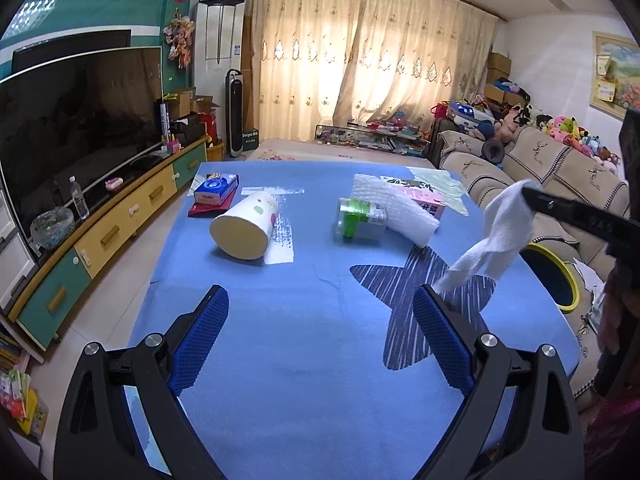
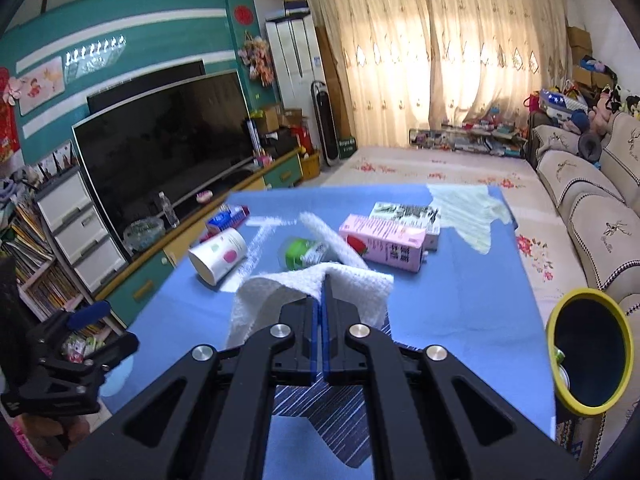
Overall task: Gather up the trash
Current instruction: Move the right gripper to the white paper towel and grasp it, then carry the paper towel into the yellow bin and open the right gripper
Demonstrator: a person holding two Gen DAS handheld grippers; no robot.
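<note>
My right gripper (image 2: 322, 280) is shut on a crumpled white paper towel (image 2: 360, 292), lifted above the blue tablecloth; from the left wrist view the paper towel (image 1: 492, 236) dangles from the right gripper (image 1: 529, 192) at the right. My left gripper (image 1: 320, 304) is open above the near end of the table with nothing between its fingers, and the left gripper (image 2: 86, 316) shows at the lower left of the right wrist view. On the table lie a tipped paper cup (image 1: 246, 224), a clear jar with a green label (image 1: 360, 220), a white foam sheet (image 1: 400, 208) and a pink carton (image 2: 382, 242).
A yellow-rimmed dark bin (image 2: 588, 352) stands past the table's right edge, beside the sofa (image 1: 532, 176). A blue tissue pack (image 1: 216, 190) lies at the far left of the table (image 1: 300, 352), a pale green paper (image 2: 468, 210) at the far right. A TV cabinet (image 1: 112, 232) runs along the left.
</note>
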